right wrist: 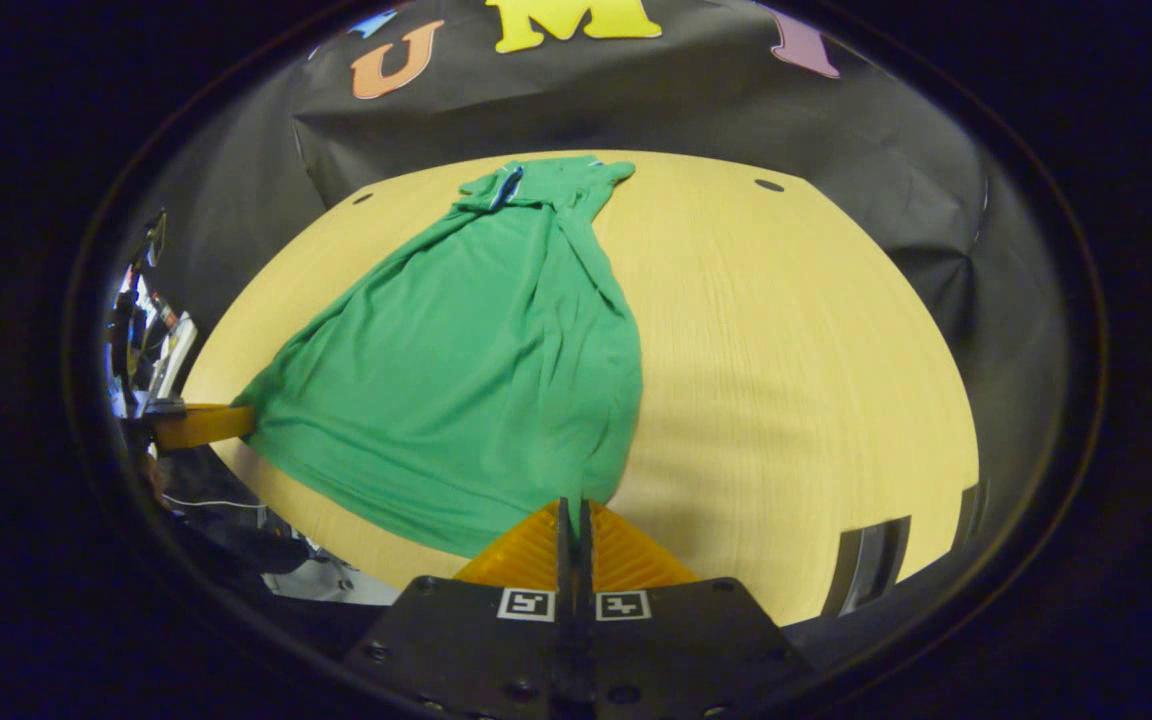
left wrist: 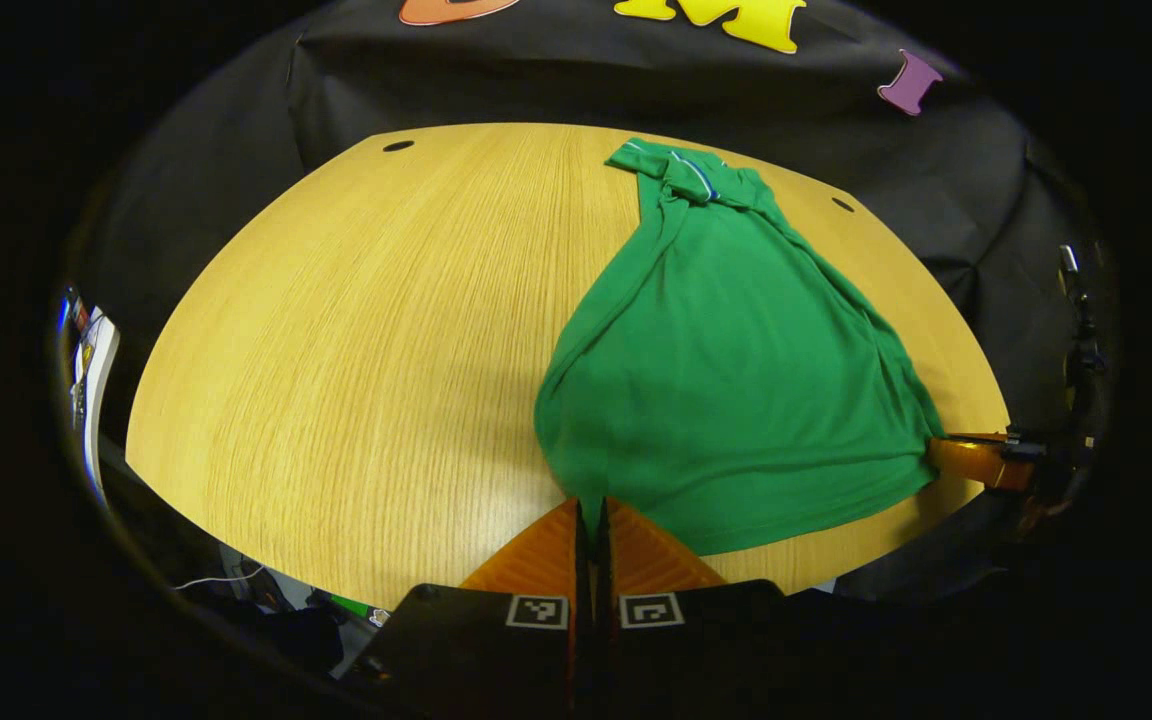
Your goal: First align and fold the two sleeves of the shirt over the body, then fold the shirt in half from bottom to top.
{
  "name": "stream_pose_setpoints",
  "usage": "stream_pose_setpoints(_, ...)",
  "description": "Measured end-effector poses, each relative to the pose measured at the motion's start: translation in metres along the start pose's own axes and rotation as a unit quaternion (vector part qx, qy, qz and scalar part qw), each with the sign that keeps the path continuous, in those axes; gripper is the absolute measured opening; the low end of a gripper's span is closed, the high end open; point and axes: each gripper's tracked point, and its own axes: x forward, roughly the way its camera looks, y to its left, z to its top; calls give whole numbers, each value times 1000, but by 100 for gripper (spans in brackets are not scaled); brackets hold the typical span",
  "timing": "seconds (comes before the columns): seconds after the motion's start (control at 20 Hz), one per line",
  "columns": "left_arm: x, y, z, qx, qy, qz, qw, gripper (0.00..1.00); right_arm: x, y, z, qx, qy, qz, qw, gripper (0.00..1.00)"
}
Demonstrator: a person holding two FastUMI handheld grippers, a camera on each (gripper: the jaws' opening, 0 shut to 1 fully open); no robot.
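In the left gripper view, the left gripper (left wrist: 592,512) sat nearest the camera, its two fingers pressed together on the near hem corner of the green shirt (left wrist: 726,390), with a thin strip of cloth pinched between them. In the right gripper view, the right gripper (right wrist: 573,512) was likewise closed, both fingers clamping the opposite hem corner of the same shirt (right wrist: 466,370). Each gripper also appeared at the far side edge of the other's view, meeting the hem at its corner; at that range its jaw state could not be read, and the hand behind it was lost in shadow. The shirt lay on the wooden table (left wrist: 356,340), near its front edge and toward the middle, with the hem stretched between the two grippers. Its long axis ran from the hem at the near edge of the table to the collar (left wrist: 681,170) at the far end, so the garment pointed away from the cameras. The body tapered from a wide hem to a narrow, bunched top. The sleeves appeared to be folded in along the sides, though the ridges of cloth there were too crumpled to separate clearly. A pale stripe trimmed the collar. Two small dark holes (left wrist: 398,146) marked the far part of the tabletop.
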Motion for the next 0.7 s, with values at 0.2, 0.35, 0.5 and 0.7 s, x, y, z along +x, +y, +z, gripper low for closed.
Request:
stream_pose_setpoints(0.2, -8, -6, 39, 17, -35, -21, 999, 6, -13, 0, 28, 4, -26, -4, 1000, 0)
stream_pose_setpoints(0.35, -6, -8, 69, 23, -58, -36, 997, 6, -15, -2, 54, 5, -41, -8, 999, 0)
stream_pose_setpoints(0.5, -8, -9, 107, 31, -84, -40, 995, 6, -21, -6, 86, 17, -64, -15, 998, 0)
stream_pose_setpoints(0.7, -6, -13, 150, 34, -110, -43, 992, 6, -31, -5, 142, 23, -102, -14, 994, 0)
